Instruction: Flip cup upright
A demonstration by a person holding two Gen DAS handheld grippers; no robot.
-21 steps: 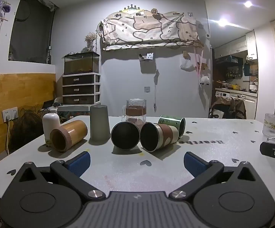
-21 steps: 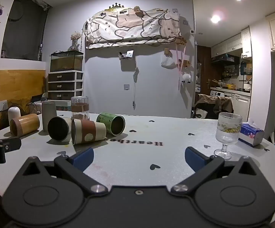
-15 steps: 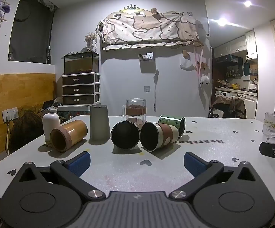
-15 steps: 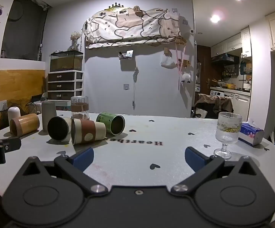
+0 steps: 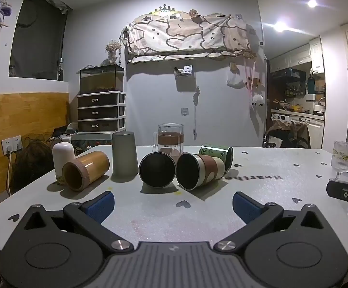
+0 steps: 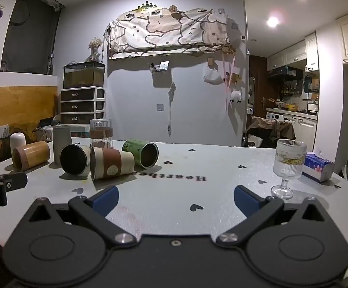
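Several cups lie on their sides on the white table (image 5: 198, 216): a bamboo cup (image 5: 85, 170), a dark cup (image 5: 157, 173), a cream cup with a brown sleeve (image 5: 200, 171) and a green cup (image 5: 218, 156). A grey tumbler (image 5: 124, 153) stands mouth down and a glass mug (image 5: 170, 139) stands behind. My left gripper (image 5: 172, 205) is open and empty, short of the dark cup. My right gripper (image 6: 176, 201) is open and empty, to the right of the sleeved cup (image 6: 112, 162) and the green cup (image 6: 141, 153).
A white bottle (image 5: 63, 156) stands at the far left. A stemmed glass (image 6: 288, 165) and a tissue pack (image 6: 318, 166) stand on the right. The right gripper's body (image 5: 346, 195) shows at the left view's right edge.
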